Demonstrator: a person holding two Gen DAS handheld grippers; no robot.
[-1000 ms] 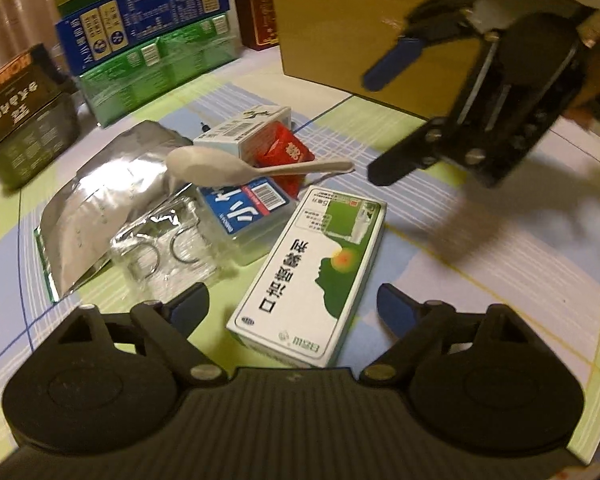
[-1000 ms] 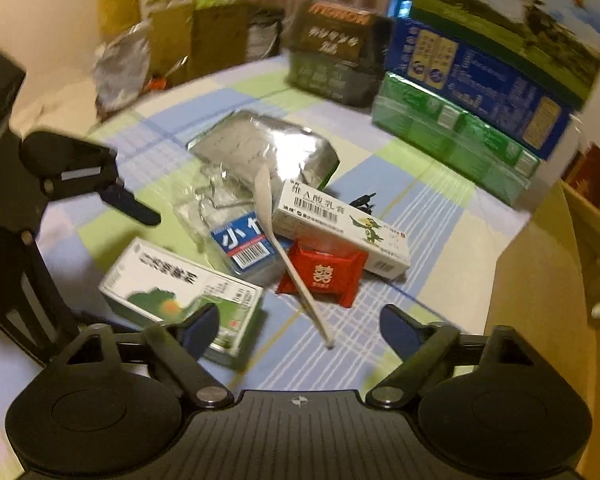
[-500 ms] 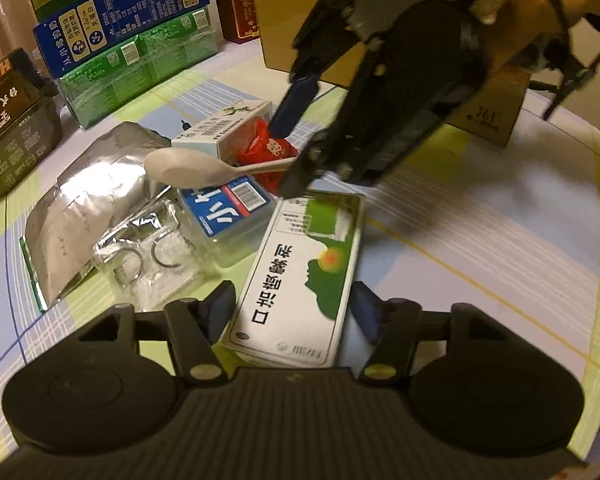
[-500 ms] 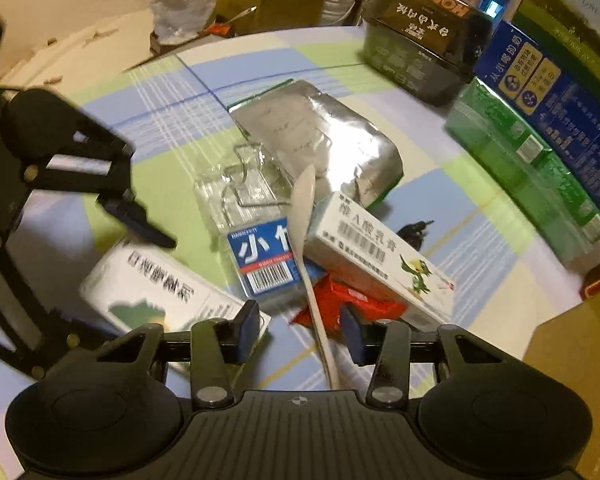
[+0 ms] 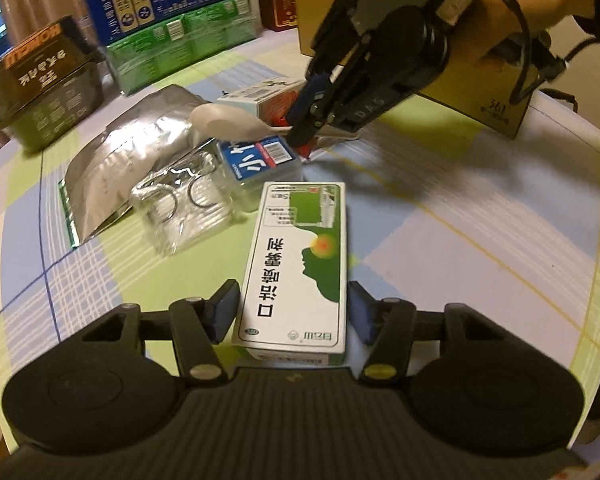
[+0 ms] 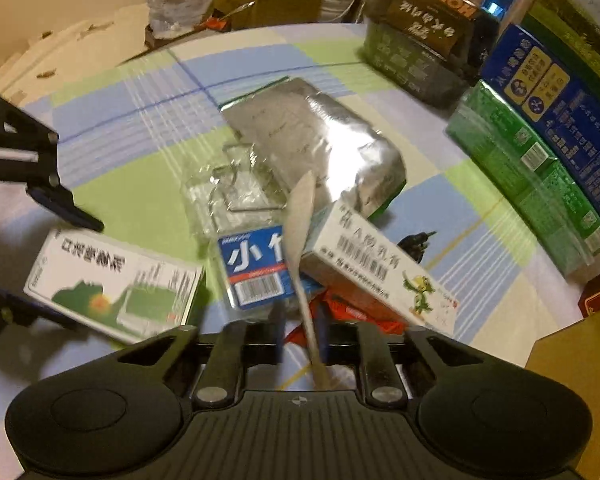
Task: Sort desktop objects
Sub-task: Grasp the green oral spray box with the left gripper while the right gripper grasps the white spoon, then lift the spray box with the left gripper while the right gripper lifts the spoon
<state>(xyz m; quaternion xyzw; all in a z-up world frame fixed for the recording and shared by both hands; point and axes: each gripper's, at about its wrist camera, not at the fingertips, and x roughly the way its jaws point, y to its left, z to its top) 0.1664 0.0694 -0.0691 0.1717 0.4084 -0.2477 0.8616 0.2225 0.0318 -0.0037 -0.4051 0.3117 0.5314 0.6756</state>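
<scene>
The green-and-white box lay flat between the left gripper's jaws, which had just been closing and now pressed its long sides. Ahead of them, the right gripper pinched the white spoon.

From the right wrist, the spoon's handle ran back between the right gripper's closed jaws, which had just been closing; the bowl rose ahead over the foil pouch.
</scene>
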